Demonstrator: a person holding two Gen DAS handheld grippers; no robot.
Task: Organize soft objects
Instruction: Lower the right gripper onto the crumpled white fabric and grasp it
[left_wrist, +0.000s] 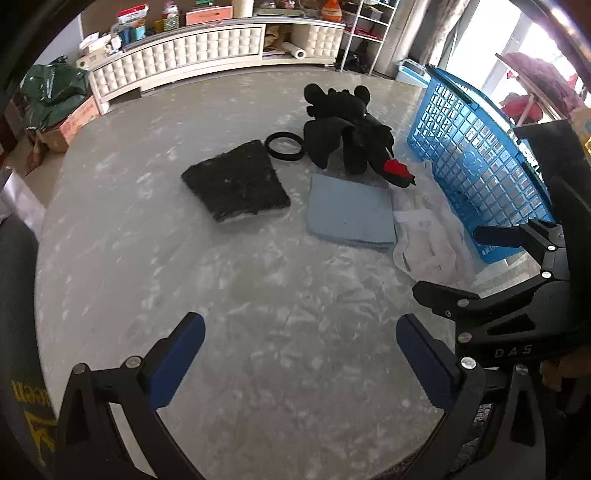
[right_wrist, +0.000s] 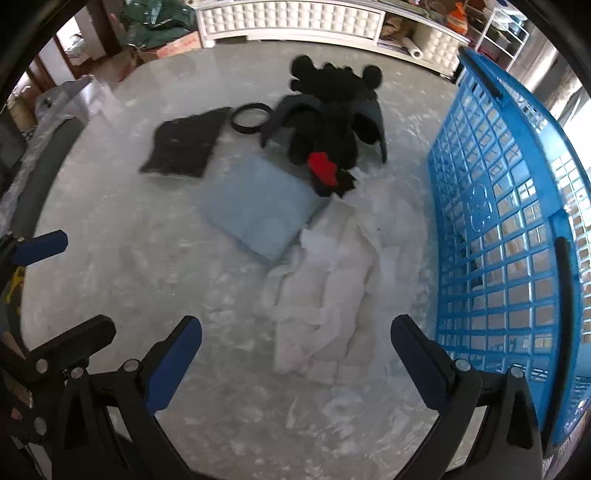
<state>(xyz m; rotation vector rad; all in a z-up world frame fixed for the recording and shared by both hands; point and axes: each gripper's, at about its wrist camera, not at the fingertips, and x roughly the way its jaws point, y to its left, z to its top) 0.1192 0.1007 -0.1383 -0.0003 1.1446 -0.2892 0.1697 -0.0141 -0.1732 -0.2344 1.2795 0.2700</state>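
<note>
Both grippers hanging spread and empty: left gripper (left_wrist: 301, 354), right gripper (right_wrist: 295, 354). White cloth (right_wrist: 325, 288) lying beside the basket (right_wrist: 517, 206) at the table's right edge. Suggest pinching a thick fold, lifting clear of the rim.

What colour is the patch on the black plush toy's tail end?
Red, on the black plush toy; clearest in the right wrist view.

**Hidden, cropped and blurred**

The blue plastic lattice basket (right_wrist: 517, 229) runs off the right edge, its contents unreadable through the grid. The black plush toy with a red tail patch (right_wrist: 332, 122) covers the far corner of the folded pale-blue cloth (right_wrist: 258, 210). The right wrist view is motion-blurred; the far shelf clutter (left_wrist: 166, 18) is too small to identify.
</note>
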